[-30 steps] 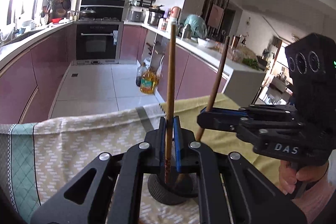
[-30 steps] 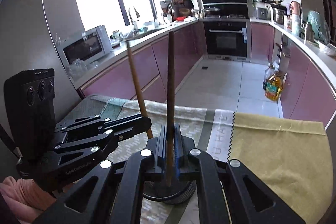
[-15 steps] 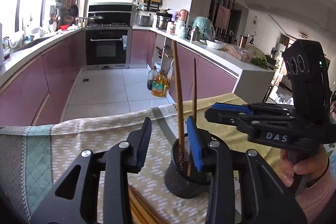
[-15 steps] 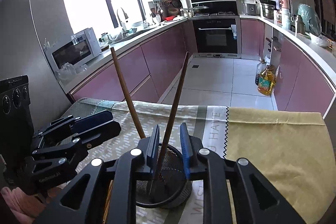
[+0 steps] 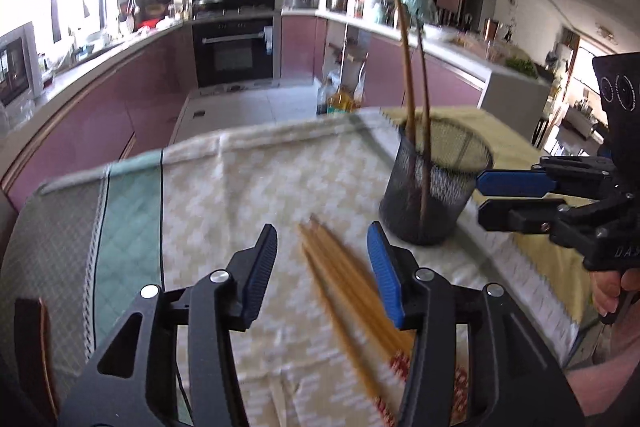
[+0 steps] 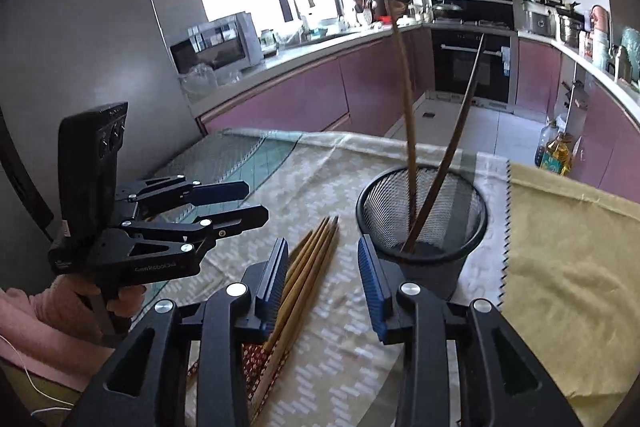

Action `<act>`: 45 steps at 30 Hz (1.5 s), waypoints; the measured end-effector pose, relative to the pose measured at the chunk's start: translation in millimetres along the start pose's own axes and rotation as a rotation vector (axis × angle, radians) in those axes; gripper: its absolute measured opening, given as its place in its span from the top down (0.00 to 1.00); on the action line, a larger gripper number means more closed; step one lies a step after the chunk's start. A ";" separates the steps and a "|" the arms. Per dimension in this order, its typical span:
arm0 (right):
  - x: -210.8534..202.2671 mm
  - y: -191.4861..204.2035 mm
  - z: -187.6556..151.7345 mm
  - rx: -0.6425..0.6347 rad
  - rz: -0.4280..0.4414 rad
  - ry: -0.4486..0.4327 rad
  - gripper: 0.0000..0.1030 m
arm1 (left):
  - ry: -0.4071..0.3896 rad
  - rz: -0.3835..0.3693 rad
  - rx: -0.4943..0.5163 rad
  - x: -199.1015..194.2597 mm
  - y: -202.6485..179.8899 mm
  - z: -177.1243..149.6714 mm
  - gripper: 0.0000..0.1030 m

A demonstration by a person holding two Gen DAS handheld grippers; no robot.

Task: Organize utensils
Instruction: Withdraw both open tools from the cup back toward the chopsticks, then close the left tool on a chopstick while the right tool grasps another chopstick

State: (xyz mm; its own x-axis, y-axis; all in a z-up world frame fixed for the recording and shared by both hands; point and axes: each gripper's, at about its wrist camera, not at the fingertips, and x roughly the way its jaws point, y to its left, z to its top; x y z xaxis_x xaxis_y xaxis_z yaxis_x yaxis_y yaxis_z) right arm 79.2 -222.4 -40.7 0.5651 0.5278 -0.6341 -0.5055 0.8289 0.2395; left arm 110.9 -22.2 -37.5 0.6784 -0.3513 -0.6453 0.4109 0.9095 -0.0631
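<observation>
A black mesh cup (image 5: pixel 436 183) (image 6: pixel 424 223) stands on the cloth-covered table with two dark chopsticks (image 5: pixel 408 67) (image 6: pixel 404 87) leaning in it. Several light wooden chopsticks (image 5: pixel 348 291) (image 6: pixel 308 267) lie flat on the cloth beside the cup. My left gripper (image 5: pixel 322 271) is open and empty above these loose chopsticks; it also shows in the right wrist view (image 6: pixel 240 203). My right gripper (image 6: pixel 322 279) is open and empty, just near the cup and over the chopstick tips; it also shows in the left wrist view (image 5: pixel 486 197) at the cup's right.
The table carries a patterned white and teal cloth (image 5: pixel 240 187) and a yellow cloth (image 6: pixel 560 247) on the right. Beyond the table edge are the kitchen floor, purple cabinets (image 6: pixel 300 95), an oven (image 5: pixel 234 51) and oil bottles (image 6: pixel 556 151).
Both grippers let go of a dark chopstick each, which now stand in the cup. Both grippers opened and drew back from over the cup toward the loose chopsticks.
</observation>
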 end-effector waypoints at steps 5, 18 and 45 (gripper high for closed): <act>45.5 7.4 -20.2 0.016 0.017 0.127 0.73 | 0.086 0.014 -0.017 16.1 0.2 -30.6 0.55; 68.4 7.7 -30.3 0.067 -0.008 0.178 0.82 | 0.157 -0.028 -0.022 23.9 -9.1 -55.1 0.56; 64.7 -6.6 -32.7 0.095 -0.039 0.166 0.85 | 0.198 -0.021 -0.017 38.4 -8.3 -53.8 0.66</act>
State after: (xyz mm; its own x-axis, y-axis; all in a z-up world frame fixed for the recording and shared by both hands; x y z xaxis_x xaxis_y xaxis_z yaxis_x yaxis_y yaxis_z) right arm 97.8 -199.8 -107.4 0.4634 0.4637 -0.7552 -0.4174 0.8659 0.2755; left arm 100.8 -31.3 -102.7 0.5358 -0.3213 -0.7808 0.4125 0.9065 -0.0899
